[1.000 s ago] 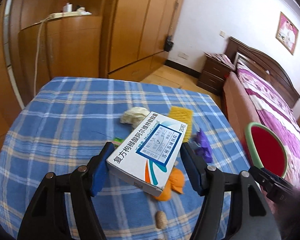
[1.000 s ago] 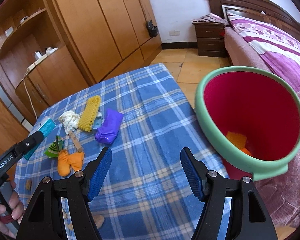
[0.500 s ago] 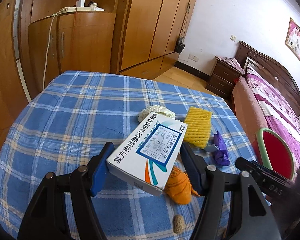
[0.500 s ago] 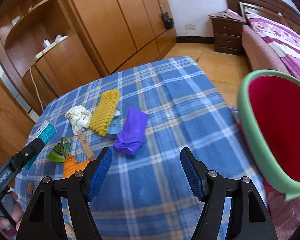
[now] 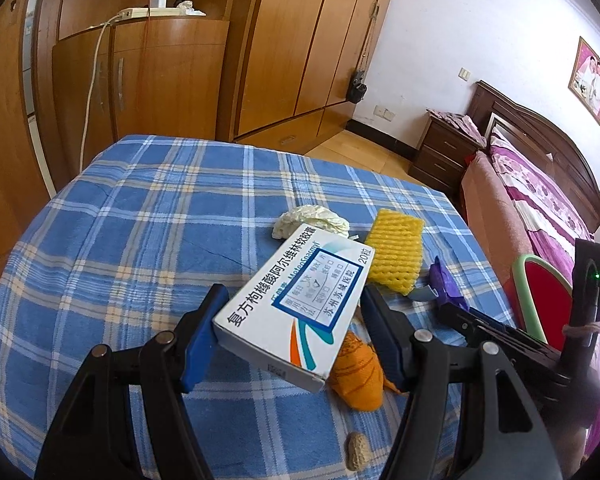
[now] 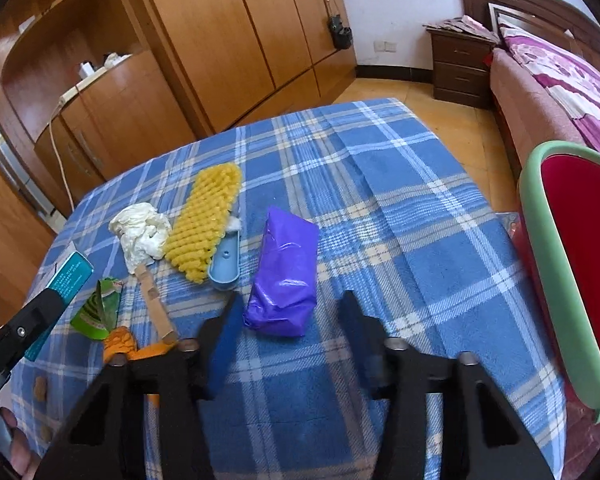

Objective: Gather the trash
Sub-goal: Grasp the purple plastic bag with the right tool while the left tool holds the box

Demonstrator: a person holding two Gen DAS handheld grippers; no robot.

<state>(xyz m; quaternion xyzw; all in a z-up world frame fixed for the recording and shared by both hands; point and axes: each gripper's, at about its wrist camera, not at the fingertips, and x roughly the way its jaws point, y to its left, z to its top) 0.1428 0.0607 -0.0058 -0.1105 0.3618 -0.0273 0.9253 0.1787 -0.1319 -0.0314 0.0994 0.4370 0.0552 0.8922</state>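
Left gripper (image 5: pixel 292 320) clamps the medicine box (image 5: pixel 296 304) askew above the counter (image 5: pixel 140 220). Right gripper (image 6: pixel 288 336), jaws spread and empty, nears the purple bag (image 6: pixel 284 272). The box's skewed, corner-heavy hold could slip before reaching the bin (image 6: pixel 556 280).

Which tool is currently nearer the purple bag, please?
Right. The right tool is open just before the purple bag; the left tool, holding the medicine box, sits farther left.

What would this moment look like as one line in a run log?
left gripper: shut on medicine box | right gripper: open, near purple bag | bin: right of table
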